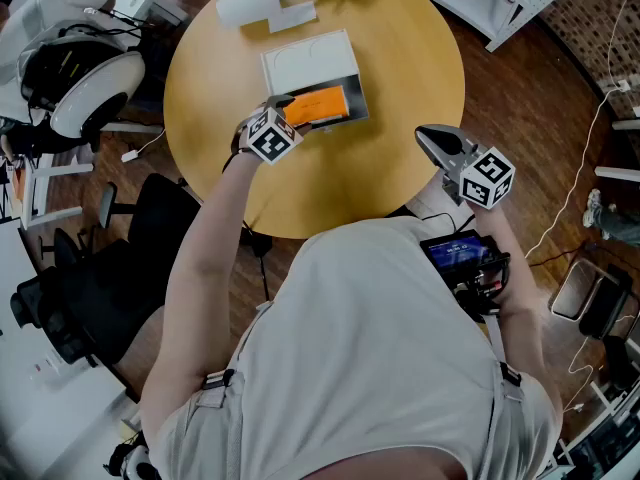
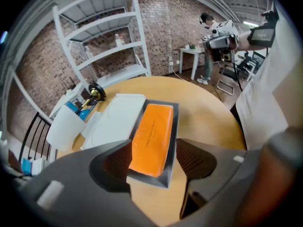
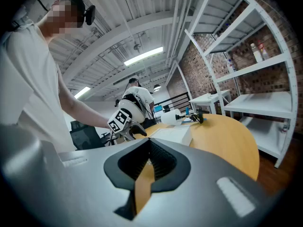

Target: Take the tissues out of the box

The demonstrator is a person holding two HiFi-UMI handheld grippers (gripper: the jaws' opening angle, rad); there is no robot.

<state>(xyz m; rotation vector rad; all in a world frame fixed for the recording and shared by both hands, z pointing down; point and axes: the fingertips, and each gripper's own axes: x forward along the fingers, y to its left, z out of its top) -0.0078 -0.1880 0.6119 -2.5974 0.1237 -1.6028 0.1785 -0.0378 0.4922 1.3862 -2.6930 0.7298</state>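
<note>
**On the table: tissue pack, still in its box**

On the round table [image 1: 400, 68], in the half farther from the person, an open grey box [image 2: 173, 126] lies flat with the orange tissue pack [image 2: 152, 136] inside it. A white lid [image 1: 308, 60] lies just beside the box on its far side.

- Left gripper [image 2: 154, 148]: over the box's near end, jaws apart. The pack's near end shows between them, with no pad seen pressing on it.
- Right gripper [image 1: 432, 140]: at the table's near edge, well apart from the box, jaws together on nothing.
- Key relation: the pack's long axis runs straight away from the left fingers, nearly in line with that gripper's reach, so the open jaws span its short width. In the head view the same axis runs across the table, from the left gripper toward the person's right.
- Nearer hand: the left one, by a wide margin.
- Judgement: the grasp is lined up but not made. The jaws likely need to come lower around the pack's sides, clear of the box walls, before they close and lift.
</note>
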